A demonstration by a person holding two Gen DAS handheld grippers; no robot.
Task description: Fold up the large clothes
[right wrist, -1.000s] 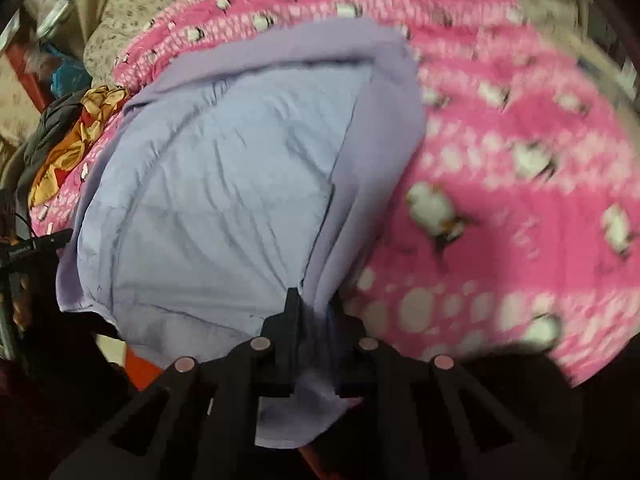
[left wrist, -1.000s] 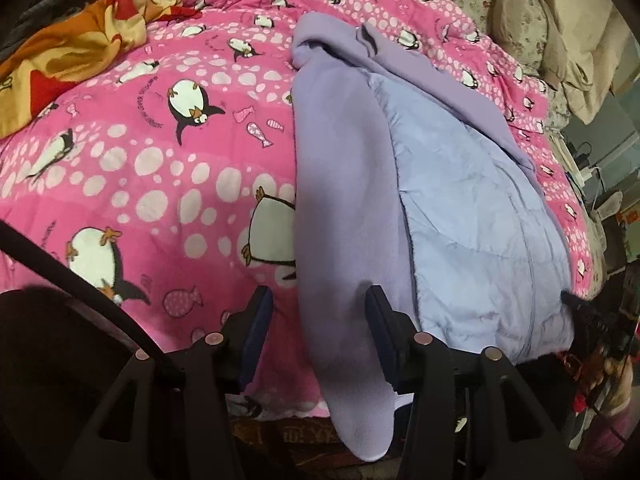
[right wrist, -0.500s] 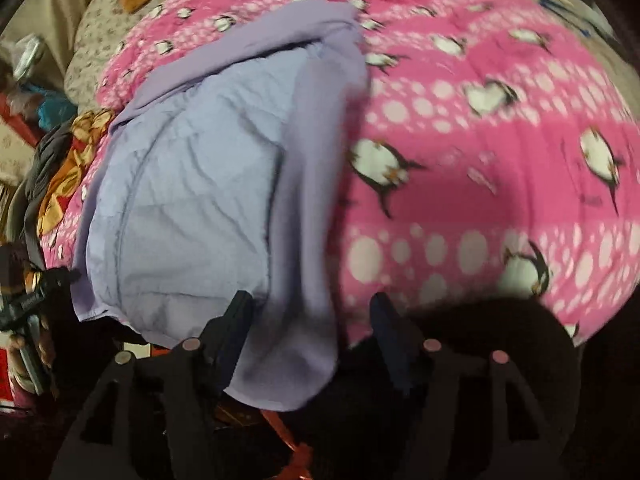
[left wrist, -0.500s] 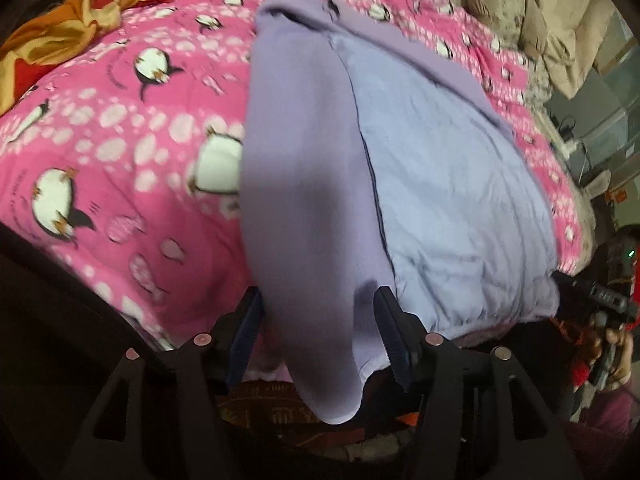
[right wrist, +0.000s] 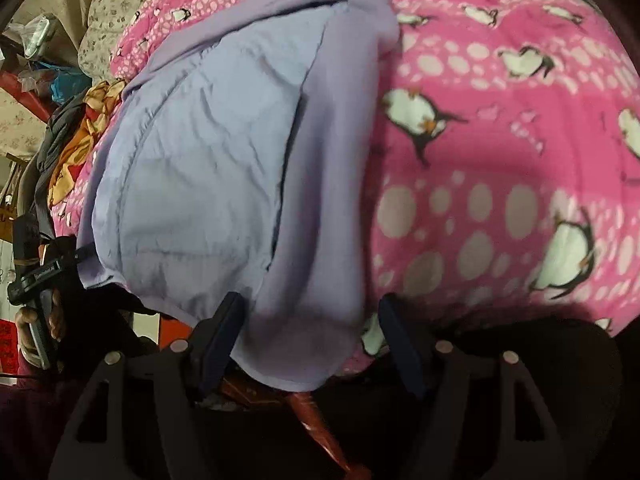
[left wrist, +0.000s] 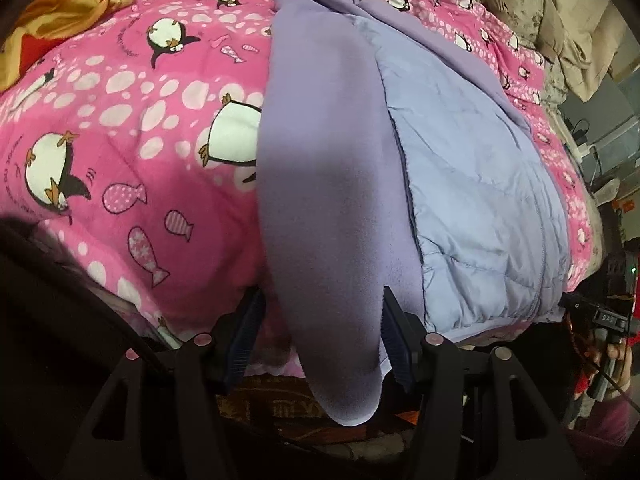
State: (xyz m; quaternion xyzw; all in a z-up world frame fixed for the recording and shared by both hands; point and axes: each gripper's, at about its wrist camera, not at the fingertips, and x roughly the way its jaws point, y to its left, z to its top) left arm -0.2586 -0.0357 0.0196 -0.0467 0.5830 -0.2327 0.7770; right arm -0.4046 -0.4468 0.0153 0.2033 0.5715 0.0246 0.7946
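No legible txt anywhere.

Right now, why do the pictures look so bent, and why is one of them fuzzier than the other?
Both views come through fisheye lenses, so the penguin blanket bulges and the corners go black. The left wrist view is sharp, with a shadow band across the purple sleeve between the open left gripper. The right wrist view is softer: penguins are smeared, and shadow covers the bottom around the open right gripper.

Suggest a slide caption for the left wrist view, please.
Open left gripper straddles a lavender jacket's dangling sleeve on the penguin blanket.
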